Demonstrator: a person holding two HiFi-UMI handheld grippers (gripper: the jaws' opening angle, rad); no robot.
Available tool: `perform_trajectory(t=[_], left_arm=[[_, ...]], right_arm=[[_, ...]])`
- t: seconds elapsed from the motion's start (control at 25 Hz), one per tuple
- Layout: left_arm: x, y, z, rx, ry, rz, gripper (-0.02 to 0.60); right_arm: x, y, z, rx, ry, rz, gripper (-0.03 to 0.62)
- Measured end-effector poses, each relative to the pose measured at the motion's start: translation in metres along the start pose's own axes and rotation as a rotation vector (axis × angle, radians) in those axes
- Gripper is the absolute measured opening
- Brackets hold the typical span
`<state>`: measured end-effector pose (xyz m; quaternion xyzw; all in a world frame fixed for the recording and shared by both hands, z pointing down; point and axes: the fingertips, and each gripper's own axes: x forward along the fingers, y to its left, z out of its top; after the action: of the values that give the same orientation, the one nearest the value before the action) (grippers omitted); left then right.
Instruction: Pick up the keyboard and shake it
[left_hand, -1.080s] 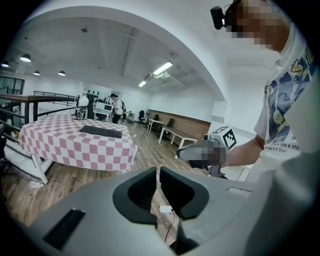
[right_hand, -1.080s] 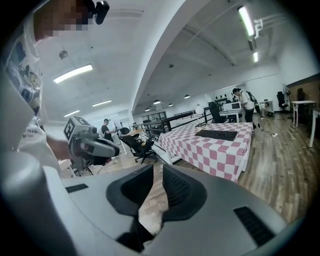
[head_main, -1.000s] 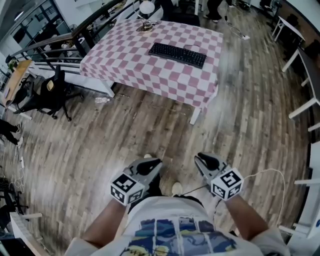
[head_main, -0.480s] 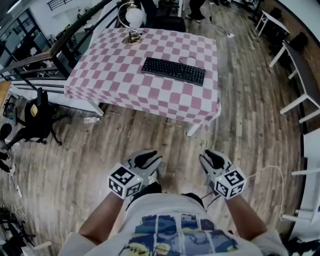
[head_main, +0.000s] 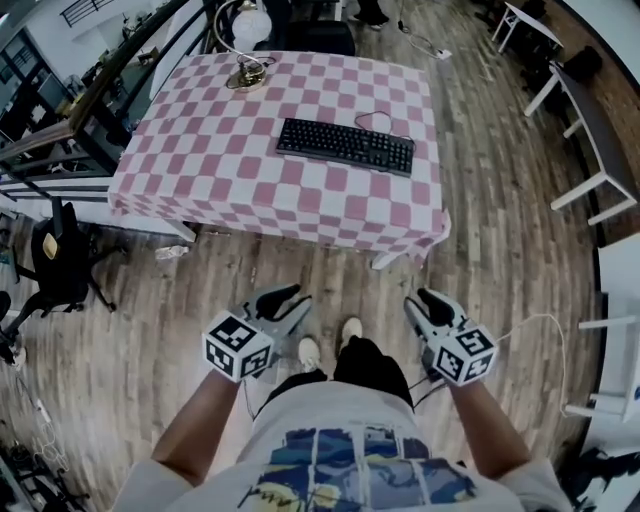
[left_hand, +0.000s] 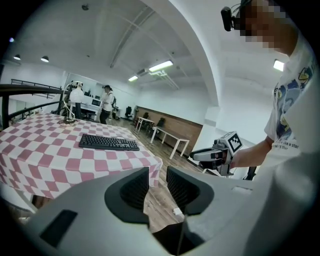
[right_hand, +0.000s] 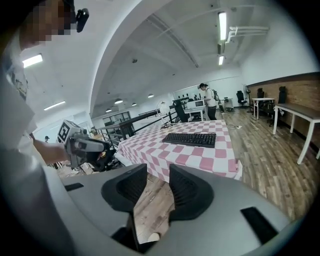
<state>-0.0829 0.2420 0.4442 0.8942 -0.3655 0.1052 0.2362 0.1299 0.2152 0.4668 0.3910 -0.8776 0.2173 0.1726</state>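
A black keyboard (head_main: 345, 146) lies flat on a table with a pink and white checked cloth (head_main: 200, 170), right of the table's middle; it also shows in the left gripper view (left_hand: 108, 143) and the right gripper view (right_hand: 189, 139). My left gripper (head_main: 283, 299) and right gripper (head_main: 424, 301) hang at waist height over the wooden floor, well short of the table. Both sets of jaws are opening and hold nothing. Each gripper shows in the other's view: the right gripper (left_hand: 197, 155) and the left gripper (right_hand: 102, 146).
A lamp with a white globe (head_main: 250, 26) stands at the table's far left corner. A black office chair (head_main: 55, 265) sits left of the table. White tables (head_main: 585, 110) line the right side. Two people (left_hand: 92, 102) stand beyond the table.
The table and keyboard have drawn closer and more central in the head view as the person steps forward. Both grippers' jaws have spread apart.
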Motion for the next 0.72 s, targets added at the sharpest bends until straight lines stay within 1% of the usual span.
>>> perform_trajectory(t=[0.16, 0.32, 0.52, 0.6, 0.72], left_arm=[[0.020, 0.030, 0.004, -0.028, 0.018, -0.011, 0.103], [0.046, 0.068, 0.022, -0.051, 0.025, 0.012, 0.103], [0.092, 0.119, 0.044, -0.062, 0.066, 0.052, 0.103], [0.113, 0.141, 0.054, -0.061, 0.085, 0.064, 0.103], [0.143, 0.170, 0.069, -0.062, 0.119, 0.083, 0.104]], right_arm=[[0.028, -0.023, 0.008, 0.036, 0.017, -0.007, 0.135], [0.068, -0.058, 0.027, 0.040, 0.024, 0.006, 0.133], [0.130, -0.123, 0.055, 0.062, 0.038, 0.029, 0.129], [0.155, -0.151, 0.066, 0.071, 0.060, 0.042, 0.132], [0.185, -0.191, 0.071, 0.110, 0.096, 0.050, 0.135]])
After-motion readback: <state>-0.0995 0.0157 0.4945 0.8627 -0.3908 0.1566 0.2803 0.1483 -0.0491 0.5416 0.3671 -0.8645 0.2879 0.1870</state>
